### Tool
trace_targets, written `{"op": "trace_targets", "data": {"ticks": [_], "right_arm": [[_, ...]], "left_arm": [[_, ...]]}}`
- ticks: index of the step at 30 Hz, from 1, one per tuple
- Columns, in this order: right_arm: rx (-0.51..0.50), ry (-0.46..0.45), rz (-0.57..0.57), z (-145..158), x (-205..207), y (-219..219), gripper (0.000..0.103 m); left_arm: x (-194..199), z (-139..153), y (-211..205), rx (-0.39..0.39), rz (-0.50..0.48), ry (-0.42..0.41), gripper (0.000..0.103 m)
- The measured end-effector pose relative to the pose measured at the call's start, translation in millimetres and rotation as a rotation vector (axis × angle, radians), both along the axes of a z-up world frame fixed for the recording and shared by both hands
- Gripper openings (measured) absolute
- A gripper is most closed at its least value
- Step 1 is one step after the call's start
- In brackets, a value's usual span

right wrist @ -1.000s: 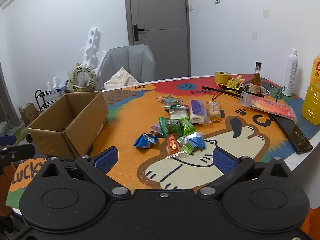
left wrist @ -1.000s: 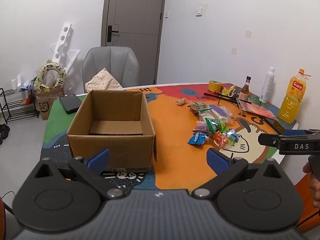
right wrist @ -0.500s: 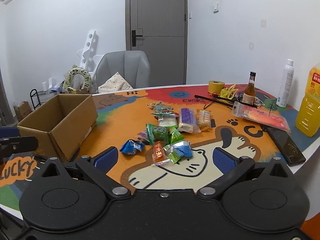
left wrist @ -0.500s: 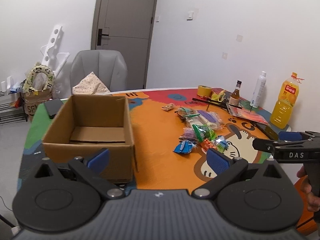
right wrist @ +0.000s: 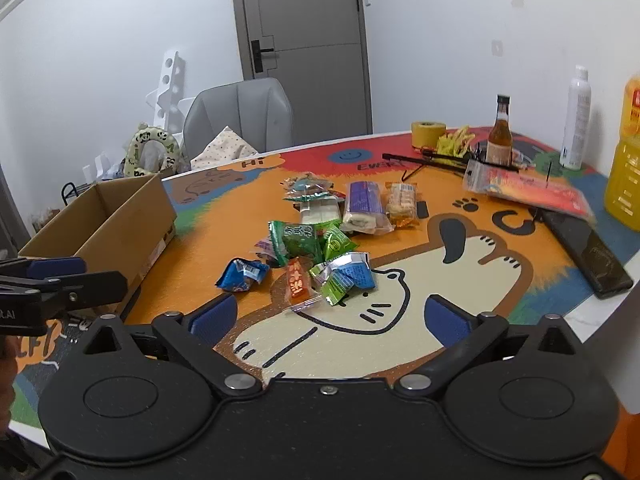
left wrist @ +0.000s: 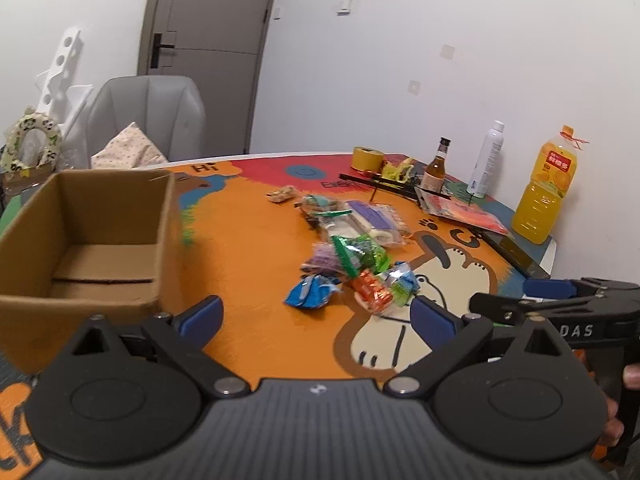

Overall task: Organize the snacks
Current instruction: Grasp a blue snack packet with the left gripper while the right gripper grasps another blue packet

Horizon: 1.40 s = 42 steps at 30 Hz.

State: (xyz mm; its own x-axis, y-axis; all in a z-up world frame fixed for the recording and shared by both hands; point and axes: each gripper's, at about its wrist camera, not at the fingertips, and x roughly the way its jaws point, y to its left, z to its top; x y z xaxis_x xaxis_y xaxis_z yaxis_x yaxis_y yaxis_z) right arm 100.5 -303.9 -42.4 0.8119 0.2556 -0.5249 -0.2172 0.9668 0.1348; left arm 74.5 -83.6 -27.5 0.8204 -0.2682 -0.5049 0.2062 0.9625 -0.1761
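Note:
A heap of wrapped snacks (right wrist: 320, 240) lies mid-table on the cartoon mat; it also shows in the left wrist view (left wrist: 352, 256). A blue packet (right wrist: 242, 275) sits nearest on the left, an orange one (right wrist: 298, 284) in front. An empty open cardboard box (left wrist: 88, 240) stands at the left; it also shows in the right wrist view (right wrist: 104, 224). My left gripper (left wrist: 318, 316) is open and empty, low over the table just short of the blue packet (left wrist: 312, 295). My right gripper (right wrist: 330, 316) is open and empty, just short of the heap.
At the back right stand a yellow tape roll (right wrist: 428, 133), a brown bottle (right wrist: 500, 134), a white spray can (right wrist: 576, 120) and an orange juice bottle (left wrist: 546, 188). A red flat pack (right wrist: 528, 190) and a black phone (right wrist: 588, 254) lie near the right edge. A grey chair (right wrist: 240, 116) stands behind.
Both grippers have moved forward and lower toward the snack heap. The box has slid to the left in the left wrist view. Both stay open.

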Motion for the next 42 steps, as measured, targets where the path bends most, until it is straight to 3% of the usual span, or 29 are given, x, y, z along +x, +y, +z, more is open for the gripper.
{"op": "trace_targets", "data": {"ticks": [3,13,19,33,36,40,42], "right_arm": [[0.027,0.033,-0.004,-7.4,12.3,-5.3,0.088],[0.05,0.088,-0.002,-24.4,56.6,-10.6,0.076],[0.062,0.122,-0.001,-36.9,81.1,-11.9,0.072],[0.05,0.18,0.0,-51.2,119.0,-3.7,0.07],[0.039,0.189,0.012,-54.8,120.7,2.6,0.063],[0.028,0.183,0.009,-53.8,120.1,3.8,0.038],[0.048,0.189,0.014,-53.5,120.4,1.6,0.033]], "left_arm": [[16.6,-5.1,-7.4,-0.009,-0.012,0.033,0.093],[70.0,-21.6,-21.5,0.006,-0.002,0.127,0.078],[98.5,-36.5,-26.8,0.02,0.004,0.19,0.07],[138.2,-56.1,-39.4,0.056,0.01,0.256,0.066],[141.9,-62.0,-37.2,0.044,0.005,0.279,0.054],[141.3,-62.8,-35.2,0.051,0.014,0.271,0.042],[140.1,-62.2,-33.7,0.05,0.017,0.259,0.038]]}}
